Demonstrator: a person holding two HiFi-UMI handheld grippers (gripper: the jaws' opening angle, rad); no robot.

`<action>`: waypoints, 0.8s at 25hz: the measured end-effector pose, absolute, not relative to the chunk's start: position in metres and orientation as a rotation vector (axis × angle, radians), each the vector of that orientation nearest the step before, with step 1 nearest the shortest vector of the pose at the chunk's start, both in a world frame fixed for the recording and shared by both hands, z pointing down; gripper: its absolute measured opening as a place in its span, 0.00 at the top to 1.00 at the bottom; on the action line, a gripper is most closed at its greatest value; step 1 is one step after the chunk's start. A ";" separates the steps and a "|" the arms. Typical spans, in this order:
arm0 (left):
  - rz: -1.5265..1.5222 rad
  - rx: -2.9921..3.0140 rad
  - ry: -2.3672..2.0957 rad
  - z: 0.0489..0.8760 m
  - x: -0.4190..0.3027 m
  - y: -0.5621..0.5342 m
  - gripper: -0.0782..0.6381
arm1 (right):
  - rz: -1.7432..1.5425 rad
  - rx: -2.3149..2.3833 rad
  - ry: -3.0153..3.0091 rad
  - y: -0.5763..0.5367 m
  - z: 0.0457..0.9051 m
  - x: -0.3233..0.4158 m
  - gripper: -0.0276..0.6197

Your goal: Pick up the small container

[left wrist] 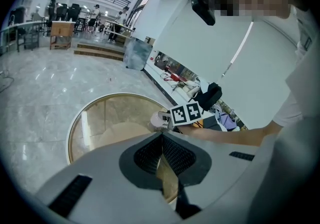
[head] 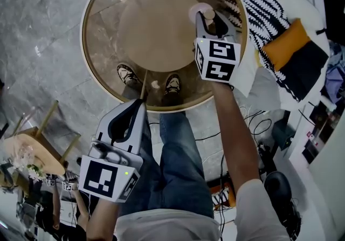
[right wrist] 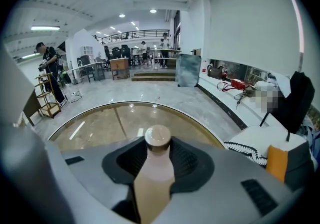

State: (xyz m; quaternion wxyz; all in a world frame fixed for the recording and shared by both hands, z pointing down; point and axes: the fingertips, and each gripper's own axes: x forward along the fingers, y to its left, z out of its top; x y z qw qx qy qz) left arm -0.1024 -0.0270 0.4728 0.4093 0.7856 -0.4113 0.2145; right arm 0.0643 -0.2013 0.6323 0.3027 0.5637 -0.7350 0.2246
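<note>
The right gripper [head: 210,20] grasps the small capped bottle [right wrist: 154,175], upright between its pads, by the body (likely light, rigid, slick: hold below the cap); the left gripper [head: 141,104], well apart, is clenched empty.

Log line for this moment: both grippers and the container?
right gripper: shut on small bottle | left gripper: shut, empty | small bottle: near glass table rim
</note>
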 end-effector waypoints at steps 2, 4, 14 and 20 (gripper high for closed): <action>0.529 1.970 -1.047 0.473 -0.107 -0.030 0.87 | 0.593 1.482 -1.953 -0.199 0.632 0.063 0.73; 0.532 1.971 -1.057 0.472 -0.109 -0.031 0.87 | 0.595 1.469 -1.960 -0.195 0.632 0.063 0.73; 0.528 1.980 -1.052 0.469 -0.107 -0.026 0.87 | 0.580 1.425 -2.003 -0.178 0.624 0.056 0.73; 0.527 1.990 -1.049 0.466 -0.103 -0.022 0.87 | 0.582 1.416 -2.021 -0.169 0.616 0.055 0.73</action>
